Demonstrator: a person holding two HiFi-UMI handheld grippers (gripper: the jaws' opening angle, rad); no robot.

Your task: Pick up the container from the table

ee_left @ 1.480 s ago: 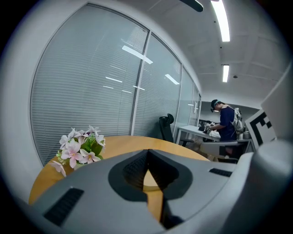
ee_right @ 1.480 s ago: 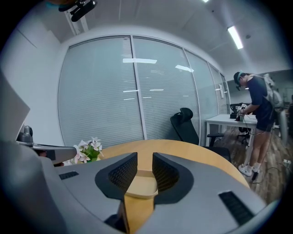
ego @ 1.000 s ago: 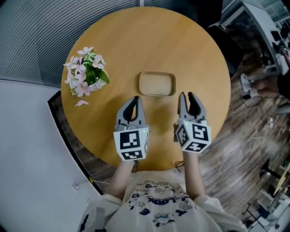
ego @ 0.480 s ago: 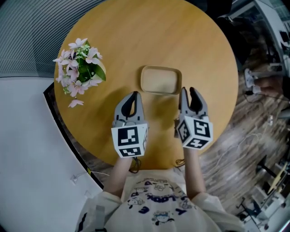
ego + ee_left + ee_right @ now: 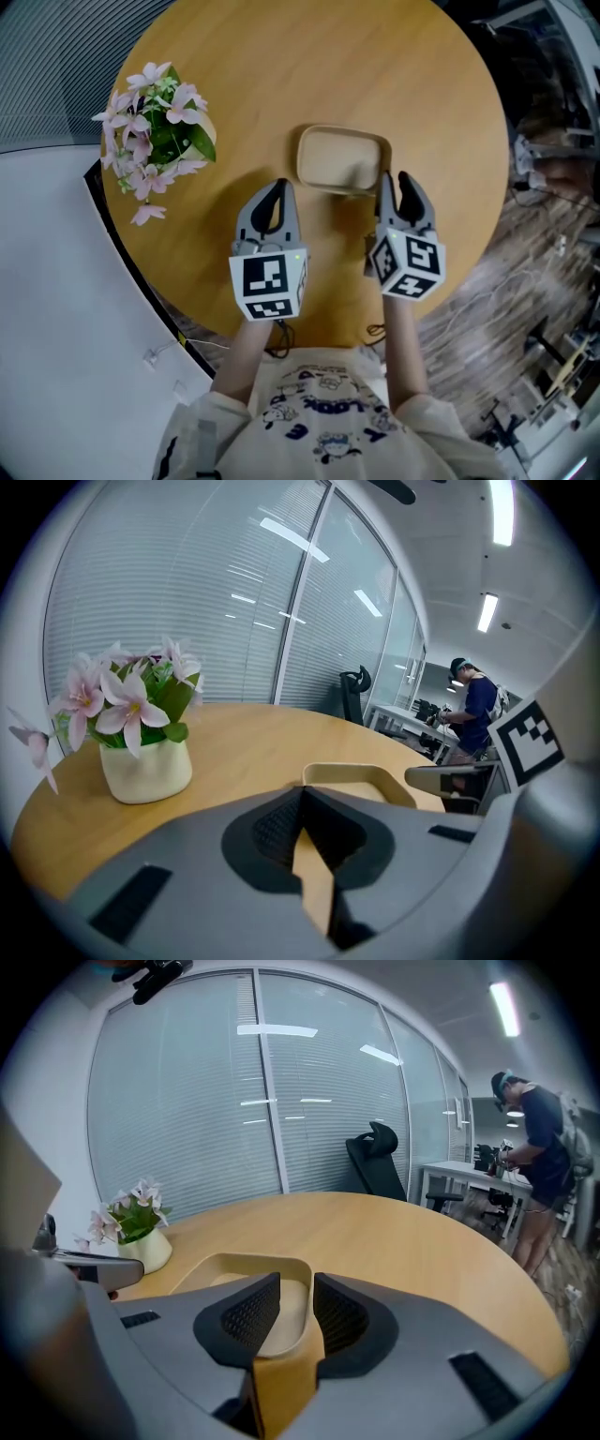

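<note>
The container (image 5: 342,157), a shallow beige tray with rounded corners, is being borne by the round wooden table (image 5: 281,56), near its middle. The right gripper (image 5: 395,180) is being held at the container's near right corner. In the right gripper view, its jaws are being kept apart, with that corner's wall standing in the gap between them; whether the wall is being touched cannot be told. The left gripper (image 5: 275,192) is being held just short of the container's near left corner, clear of it. Its jaws are being kept pressed together at the tips, with nothing between them. A pale flower pot (image 5: 155,127) with pink blooms is being displayed well to the left of the container, near the table's edge.
</note>
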